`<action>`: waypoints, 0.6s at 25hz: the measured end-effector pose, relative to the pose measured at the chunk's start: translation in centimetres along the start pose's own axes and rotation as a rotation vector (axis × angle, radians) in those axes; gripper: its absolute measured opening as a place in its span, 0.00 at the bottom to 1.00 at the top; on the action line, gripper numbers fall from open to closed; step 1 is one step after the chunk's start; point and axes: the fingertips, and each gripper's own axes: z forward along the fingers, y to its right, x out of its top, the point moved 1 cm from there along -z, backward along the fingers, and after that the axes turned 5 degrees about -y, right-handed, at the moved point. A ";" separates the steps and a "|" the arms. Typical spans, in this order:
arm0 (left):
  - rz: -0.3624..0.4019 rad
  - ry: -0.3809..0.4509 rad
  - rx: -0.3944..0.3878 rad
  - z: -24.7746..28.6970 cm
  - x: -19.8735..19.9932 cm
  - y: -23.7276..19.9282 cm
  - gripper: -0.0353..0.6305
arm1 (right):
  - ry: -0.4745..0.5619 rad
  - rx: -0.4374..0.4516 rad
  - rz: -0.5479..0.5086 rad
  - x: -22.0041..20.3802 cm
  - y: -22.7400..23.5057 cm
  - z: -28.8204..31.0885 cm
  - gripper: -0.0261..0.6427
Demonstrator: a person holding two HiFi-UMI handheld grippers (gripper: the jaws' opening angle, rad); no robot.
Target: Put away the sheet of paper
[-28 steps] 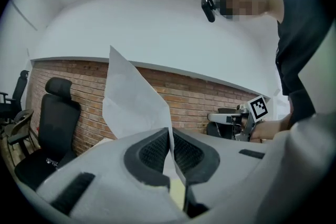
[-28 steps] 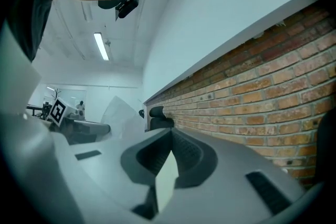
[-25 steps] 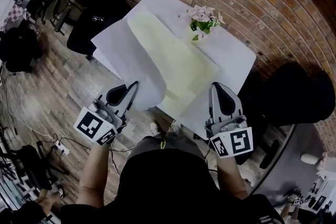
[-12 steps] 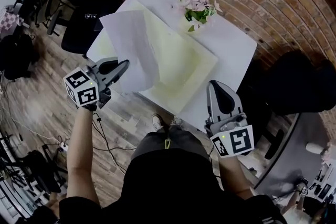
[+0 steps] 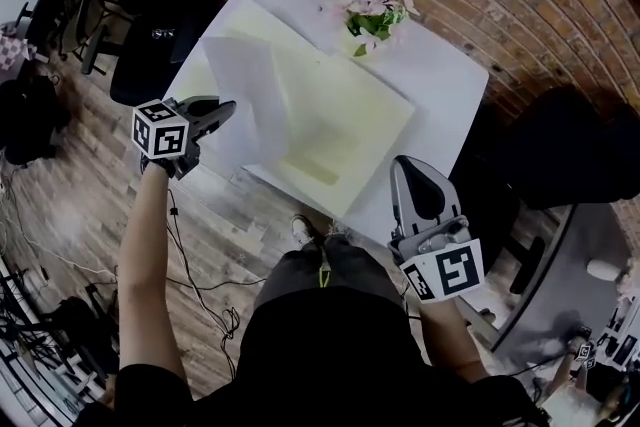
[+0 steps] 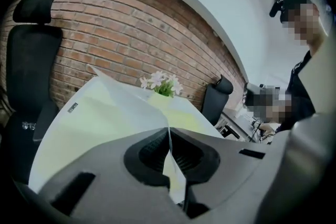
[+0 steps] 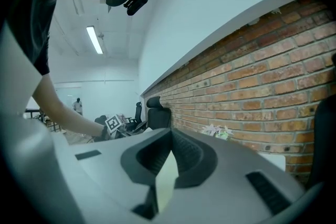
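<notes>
My left gripper is shut on the near edge of the white sheet of paper. The sheet hangs lifted and curled above the left part of the white table. In the left gripper view the sheet runs out from between the shut jaws toward the brick wall. A large pale yellow folder lies flat on the table beside it. My right gripper hovers over the table's front edge, apart from the folder, its jaws shut with only a pale sliver showing low in their gap.
A pot of pink flowers stands at the table's far side by the brick wall. A black office chair is left of the table and another is right of it. Cables lie on the wooden floor.
My left gripper has swung left and away from me, carrying the sheet off the yellow folder toward the table's left side. The right gripper has barely moved.
</notes>
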 end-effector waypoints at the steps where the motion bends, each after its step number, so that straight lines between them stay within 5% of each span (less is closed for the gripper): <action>1: 0.003 -0.015 0.003 0.2 -0.3 -0.6 0.09 | -0.005 0.000 0.001 -0.1 -0.1 0.1 0.06; 9: 0.005 -0.036 -0.045 1.3 -0.9 -2.6 0.09 | -0.027 -0.003 -0.003 -0.6 -0.2 0.7 0.06; 15: -0.026 -0.103 0.002 0.9 -1.9 -5.9 0.09 | -0.047 -0.002 0.000 -1.2 -0.1 1.4 0.06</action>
